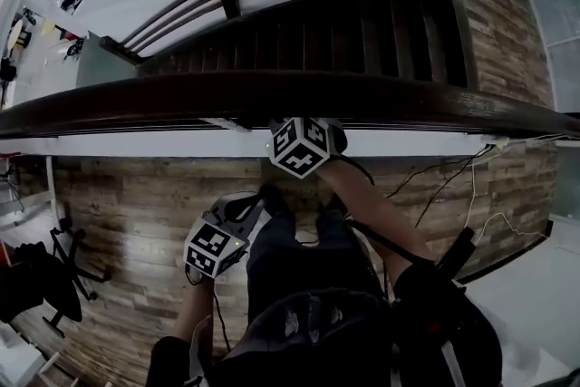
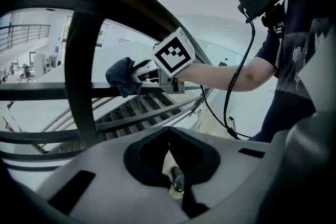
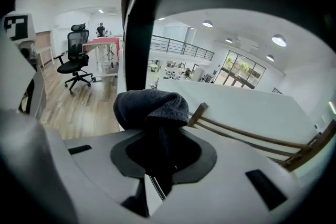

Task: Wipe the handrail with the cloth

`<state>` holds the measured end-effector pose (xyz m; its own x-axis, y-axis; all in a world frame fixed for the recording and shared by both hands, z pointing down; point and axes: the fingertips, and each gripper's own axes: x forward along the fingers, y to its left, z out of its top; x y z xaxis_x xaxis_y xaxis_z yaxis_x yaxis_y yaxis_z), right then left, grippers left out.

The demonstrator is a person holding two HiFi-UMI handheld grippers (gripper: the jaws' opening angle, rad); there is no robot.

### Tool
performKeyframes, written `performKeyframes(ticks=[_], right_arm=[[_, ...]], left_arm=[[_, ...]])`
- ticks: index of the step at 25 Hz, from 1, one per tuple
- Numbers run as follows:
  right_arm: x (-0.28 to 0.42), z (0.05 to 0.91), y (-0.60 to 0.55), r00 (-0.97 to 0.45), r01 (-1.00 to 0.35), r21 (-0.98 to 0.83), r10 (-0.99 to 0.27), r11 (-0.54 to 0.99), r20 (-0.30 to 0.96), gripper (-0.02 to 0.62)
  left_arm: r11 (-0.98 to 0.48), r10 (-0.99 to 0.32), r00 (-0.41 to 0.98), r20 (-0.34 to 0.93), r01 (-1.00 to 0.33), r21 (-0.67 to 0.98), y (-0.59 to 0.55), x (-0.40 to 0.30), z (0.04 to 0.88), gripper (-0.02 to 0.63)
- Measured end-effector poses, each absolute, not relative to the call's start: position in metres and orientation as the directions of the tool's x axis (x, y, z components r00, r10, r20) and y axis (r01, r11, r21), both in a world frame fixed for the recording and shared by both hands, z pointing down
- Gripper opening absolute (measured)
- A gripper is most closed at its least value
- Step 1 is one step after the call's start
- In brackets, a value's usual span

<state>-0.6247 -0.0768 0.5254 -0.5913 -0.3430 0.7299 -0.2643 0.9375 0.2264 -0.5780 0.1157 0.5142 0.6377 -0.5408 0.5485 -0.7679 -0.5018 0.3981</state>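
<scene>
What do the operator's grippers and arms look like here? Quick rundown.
Left gripper and right gripper: light grey moulded shells, each carrying a white cube with black square markers. A black cable runs by the right forearm. The person wears a dark short-sleeved shirt.

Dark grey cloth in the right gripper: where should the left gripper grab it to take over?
Probably grip the bunched wad of the dark grey cloth bulging past the right gripper, coming from the tip side; the tail is pinched between its jaws.

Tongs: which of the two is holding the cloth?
The right tongs, up at the handrail, pinch the dark cloth; the left tongs hang lower, shut with nothing between them.
</scene>
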Motion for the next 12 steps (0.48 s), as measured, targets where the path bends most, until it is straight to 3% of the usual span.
performKeyframes(ticks=[6,12], right_arm=[[-0.527,0.518,-0.101,-0.581,-0.256,0.28,-0.379,0.925,0.721,0.067],[-0.385,0.517,-0.129,-0.593,-0.263,0.29,-0.391,0.92,0.704,0.067]], left_arm=[[-0.588,-0.474,0.664,0.578,-0.727,0.354,0.091,-0.497,0.5,0.007],[-0.611,-0.48,0.623,0.618,-0.742,0.274,0.053,-0.379,0.473,0.007]])
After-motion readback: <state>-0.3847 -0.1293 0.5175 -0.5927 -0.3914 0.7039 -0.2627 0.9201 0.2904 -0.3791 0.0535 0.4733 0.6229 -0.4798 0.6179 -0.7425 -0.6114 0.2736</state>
